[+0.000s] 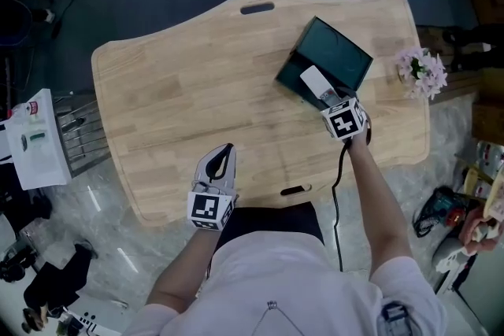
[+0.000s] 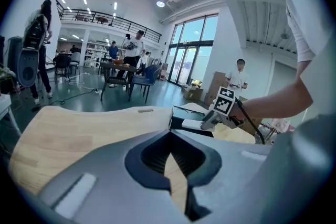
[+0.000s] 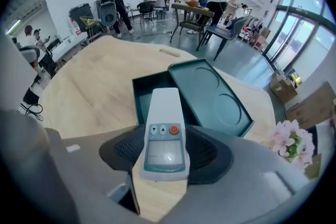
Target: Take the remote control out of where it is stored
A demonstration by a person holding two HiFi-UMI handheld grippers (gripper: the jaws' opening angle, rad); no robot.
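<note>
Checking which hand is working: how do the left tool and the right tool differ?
The right tool grips the white remote control; the left tool is shut and empty. The right tool is at the open green box; the left tool is by the near edge of the table, away from the box. Both carry a marker cube.

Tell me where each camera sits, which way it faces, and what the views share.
Head view: on the person's head, looking steeply down at the table and box; shows both arms, left gripper, right gripper.
Left gripper view: on that gripper, looking across the table toward the box; shows its shut, empty jaws and the right arm.
Right gripper view: on that gripper, looking down at the box; shows its jaws gripping the remote control.
Shared: all three show the box and remote control.
</note>
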